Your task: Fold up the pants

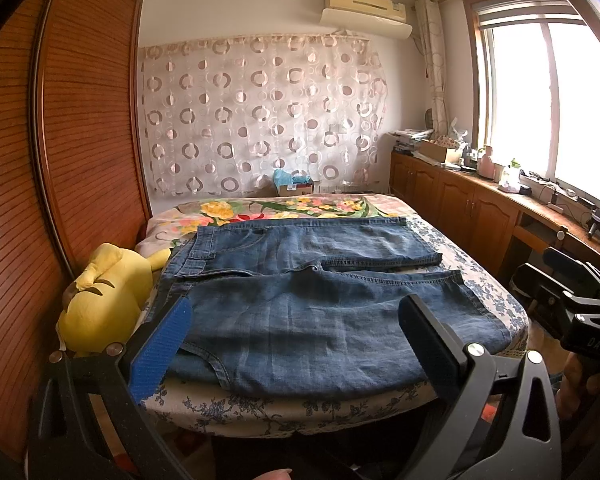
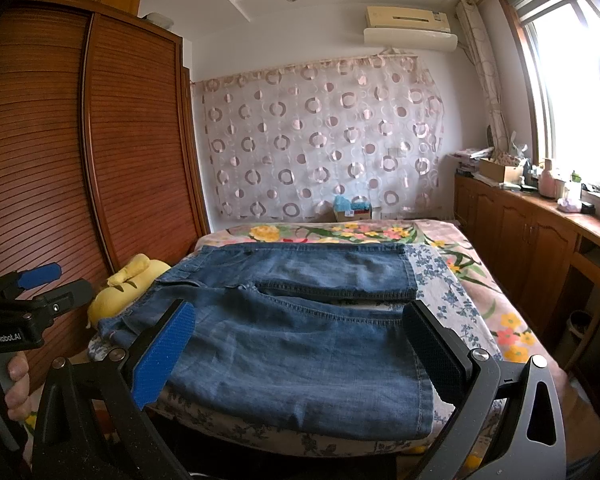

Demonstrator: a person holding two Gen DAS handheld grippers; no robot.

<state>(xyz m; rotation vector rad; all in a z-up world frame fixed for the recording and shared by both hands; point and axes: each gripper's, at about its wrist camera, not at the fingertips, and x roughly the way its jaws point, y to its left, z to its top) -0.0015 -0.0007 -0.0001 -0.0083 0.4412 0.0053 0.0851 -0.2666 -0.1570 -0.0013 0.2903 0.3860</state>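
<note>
A pair of blue denim pants (image 1: pixel 300 300) lies flat on the bed, waistband at the left and both legs running to the right, the near leg along the front edge. My left gripper (image 1: pixel 298 306) hovers open over the near leg, holding nothing between its blue pad and black pad. In the right wrist view the same pants (image 2: pixel 292 340) spread below my right gripper (image 2: pixel 300 310), which is also open and holds nothing. The left gripper (image 2: pixel 66 280) shows at that view's left edge, held by a hand. The right gripper (image 1: pixel 548 268) shows at the left wrist view's right edge.
The bed (image 1: pixel 340 412) has a floral cover. A yellow plush toy (image 1: pixel 104 300) lies between the bed's left side and a tall wooden wardrobe (image 1: pixel 80 140). Low wooden cabinets (image 1: pixel 460 200) with clutter on top line the right wall under the window. A small box (image 1: pixel 294 186) sits behind the bed.
</note>
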